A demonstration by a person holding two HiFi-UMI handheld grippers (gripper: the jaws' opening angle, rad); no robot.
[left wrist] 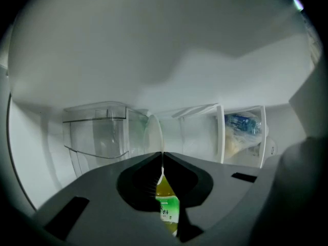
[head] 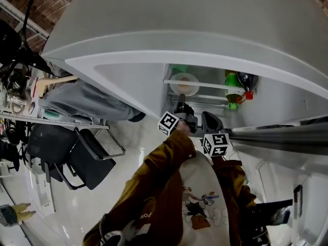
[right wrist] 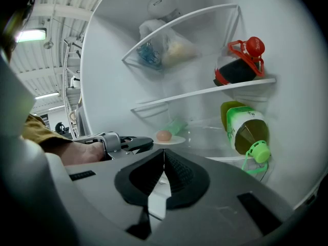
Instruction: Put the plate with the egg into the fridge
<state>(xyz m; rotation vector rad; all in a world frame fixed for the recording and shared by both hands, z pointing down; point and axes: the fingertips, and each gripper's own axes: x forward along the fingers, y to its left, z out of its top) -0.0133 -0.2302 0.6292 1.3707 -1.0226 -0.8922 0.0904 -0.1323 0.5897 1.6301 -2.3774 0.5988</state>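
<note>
White plate (left wrist: pixel 154 132) edge-on, egg (right wrist: pixel 163 135) small, blurred

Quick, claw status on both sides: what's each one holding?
Left claw: closed on the rim of the plate carrying the egg.
Right claw: closed, empty.

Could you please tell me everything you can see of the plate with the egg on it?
The plate is small, round, white and shallow, and looks ceramic. It lies level inside the fridge, low over a shelf; whether it rests on the shelf cannot be told. A single brownish egg sits on it near the middle. The left gripper has its jaws shut on the plate's rim. Nothing else is seen touching it.
</note>
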